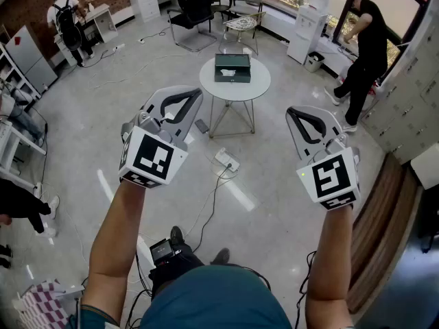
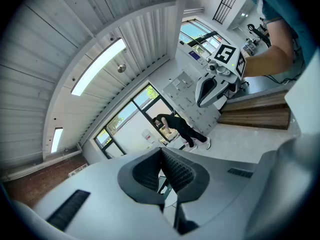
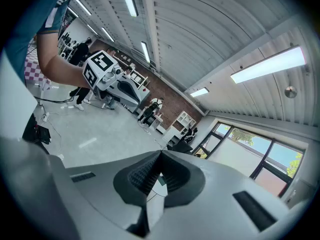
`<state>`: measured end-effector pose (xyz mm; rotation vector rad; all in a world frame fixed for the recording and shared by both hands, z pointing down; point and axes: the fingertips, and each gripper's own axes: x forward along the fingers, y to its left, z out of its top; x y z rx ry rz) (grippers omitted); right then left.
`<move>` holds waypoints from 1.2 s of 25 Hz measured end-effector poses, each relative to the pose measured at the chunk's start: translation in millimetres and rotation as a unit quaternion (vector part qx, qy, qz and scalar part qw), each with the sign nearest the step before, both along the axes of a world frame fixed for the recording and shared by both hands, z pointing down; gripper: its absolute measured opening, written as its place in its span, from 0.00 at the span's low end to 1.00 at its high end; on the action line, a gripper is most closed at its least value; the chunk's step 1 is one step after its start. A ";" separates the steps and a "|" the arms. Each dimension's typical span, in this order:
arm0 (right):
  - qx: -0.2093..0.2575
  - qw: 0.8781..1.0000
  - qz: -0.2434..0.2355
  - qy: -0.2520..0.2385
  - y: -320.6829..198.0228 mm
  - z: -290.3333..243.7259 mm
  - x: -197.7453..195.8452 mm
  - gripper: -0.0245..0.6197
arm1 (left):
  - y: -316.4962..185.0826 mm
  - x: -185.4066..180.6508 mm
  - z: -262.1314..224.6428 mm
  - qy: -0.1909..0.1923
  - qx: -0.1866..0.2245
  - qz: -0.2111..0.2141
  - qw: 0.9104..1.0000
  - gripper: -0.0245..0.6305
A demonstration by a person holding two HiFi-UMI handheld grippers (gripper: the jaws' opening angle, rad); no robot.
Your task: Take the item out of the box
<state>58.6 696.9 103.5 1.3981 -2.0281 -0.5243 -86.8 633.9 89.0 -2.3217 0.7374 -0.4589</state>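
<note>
the grey floor (image 1: 103, 101) is filling most of the head view, with cables trailing across it. the round white worktop (image 1: 236, 93) is standing on it, well ahead of both grippers. the dark green box (image 1: 232, 68) is sitting on the worktop's far half, close to its far edge. whether it is lying open is hard to make out, and the item inside is not showing.

the left gripper (image 1: 197, 94) is being held out above the floor, well short of the worktop. the left gripper view is showing its fingers (image 2: 180, 172) pressed together with nothing between them. the right gripper (image 1: 291, 111) is hovering alongside, well apart from the left, its fingers (image 3: 177, 172) likewise meeting tip to tip on nothing. in both gripper views the worktop is peeking out only as a sliver behind the closed fingers.

a white power strip (image 1: 228, 160) is lying on the floor between the grippers, near the worktop's legs. a person in black (image 1: 367, 46) is bending at the right, and another person's legs (image 1: 20, 204) are being cut off by the left edge.
</note>
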 end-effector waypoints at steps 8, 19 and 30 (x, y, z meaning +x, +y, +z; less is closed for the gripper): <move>-0.005 1.000 0.001 -0.005 -30.9 -6.7 6.1 0.10 | -29.1 12.4 -6.1 -0.002 -0.005 0.006 1.000 0.07; -0.011 0.999 0.014 -0.037 -119.5 7.0 -8.1 0.10 | -118.6 5.0 18.6 0.006 -0.027 0.033 0.999 0.07; -0.021 0.997 0.066 -0.033 -269.7 -10.2 -74.3 0.10 | -278.1 -43.6 3.3 0.020 -0.039 0.093 0.995 0.07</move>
